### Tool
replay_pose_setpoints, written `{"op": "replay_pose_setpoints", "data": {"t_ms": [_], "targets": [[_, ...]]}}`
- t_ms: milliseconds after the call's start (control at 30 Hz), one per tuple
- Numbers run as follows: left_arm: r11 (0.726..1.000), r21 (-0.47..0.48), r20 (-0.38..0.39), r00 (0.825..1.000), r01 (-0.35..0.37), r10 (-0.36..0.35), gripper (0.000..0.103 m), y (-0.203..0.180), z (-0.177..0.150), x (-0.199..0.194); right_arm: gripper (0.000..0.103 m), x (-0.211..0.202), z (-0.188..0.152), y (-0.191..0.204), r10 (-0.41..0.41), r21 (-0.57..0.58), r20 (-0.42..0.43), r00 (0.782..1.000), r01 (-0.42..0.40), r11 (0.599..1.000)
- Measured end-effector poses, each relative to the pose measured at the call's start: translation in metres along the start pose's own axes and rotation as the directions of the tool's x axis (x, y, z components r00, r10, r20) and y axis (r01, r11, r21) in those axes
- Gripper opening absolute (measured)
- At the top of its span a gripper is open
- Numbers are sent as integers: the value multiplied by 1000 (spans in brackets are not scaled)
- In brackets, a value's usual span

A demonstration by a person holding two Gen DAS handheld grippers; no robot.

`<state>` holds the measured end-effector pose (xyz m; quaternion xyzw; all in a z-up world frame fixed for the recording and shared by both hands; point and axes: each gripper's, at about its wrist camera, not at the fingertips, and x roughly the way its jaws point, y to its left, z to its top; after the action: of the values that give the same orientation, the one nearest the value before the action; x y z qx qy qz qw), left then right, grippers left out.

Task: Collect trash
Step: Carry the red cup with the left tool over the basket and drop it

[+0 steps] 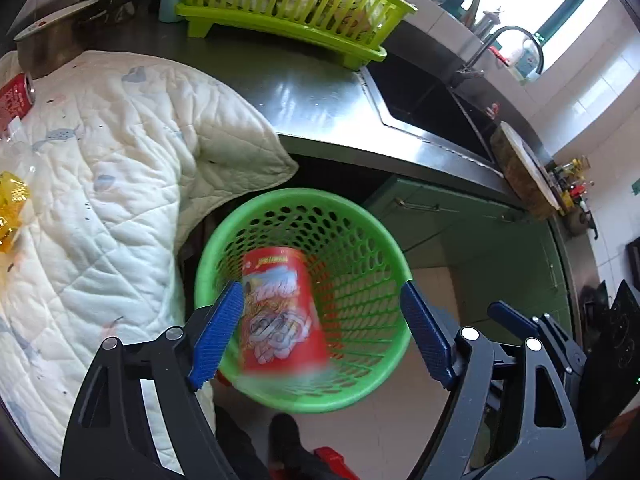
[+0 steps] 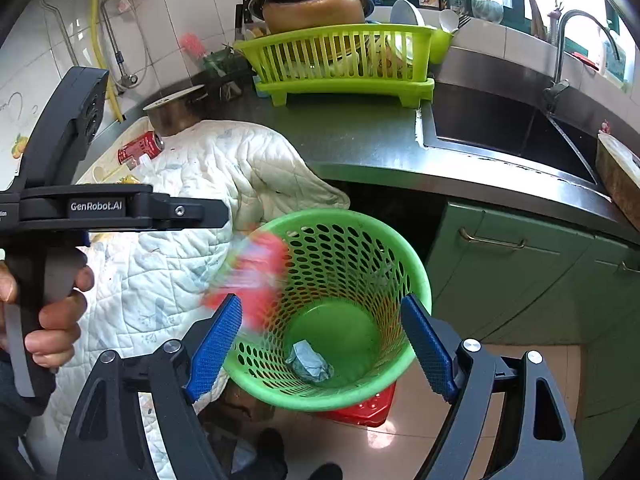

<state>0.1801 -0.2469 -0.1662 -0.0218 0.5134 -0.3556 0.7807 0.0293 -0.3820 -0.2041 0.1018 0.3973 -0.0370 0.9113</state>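
Now, the drop: a red snack tube (image 1: 280, 312) hangs blurred over the green basket (image 1: 372, 248), loose from both tongs, its long axis nearly upright with the top tipped a little toward the counter.
Left tongs (image 1: 322, 332): blue pads wide apart, the tube between them; it lies close against the left pad but nothing clamps it.
Right tongs (image 2: 322, 340): wide apart too, holding nothing, aimed into the basket's mouth.
Same tube, right view: a red smear (image 2: 256, 276) at the near-left rim of the basket (image 2: 420, 288), just past the left pad of the right tongs.
Basket: sits on a red stool (image 2: 368, 408) on the floor below the counter edge (image 1: 320, 96); a crumpled pale scrap (image 2: 310, 362) lies at its bottom.
What's left: a red drink can (image 2: 140, 148) lies on its side on the quilted white cloth (image 1: 100, 168), long axis running roughly along the back of the counter, next to a steel pot (image 2: 176, 116); a yellow wrapper (image 1: 12, 208) lies nearer the front.
Which way: both lie up and left of the basket, on the left tongs' side.
Nearer hand: the left, I judge; the yellow wrapper sits at the far left edge of its view, and the can above it.
Hand on grip: fingers (image 2: 56, 320) wrap the left tool's handle, seen from the right camera.
Next call: swing left and up, and come at the can across its narrow width.
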Motion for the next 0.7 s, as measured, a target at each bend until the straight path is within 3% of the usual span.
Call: {"op": "replay_pose_setpoints", "data": {"t_ms": [367, 500, 700], "targets": [[997, -45, 85, 994, -66, 70, 82, 27, -14, -51, 82, -9, 8, 26, 55, -50, 27, 998, -53, 997], [987, -81, 129, 981, -137, 147, 82, 51, -28, -80, 82, -6, 15, 47, 94, -98, 27, 995, -91, 991], [956, -171, 184, 946, -237, 268, 82, 96, -50, -123, 82, 4, 30, 85, 161, -174, 16, 987, -156, 972]]}}
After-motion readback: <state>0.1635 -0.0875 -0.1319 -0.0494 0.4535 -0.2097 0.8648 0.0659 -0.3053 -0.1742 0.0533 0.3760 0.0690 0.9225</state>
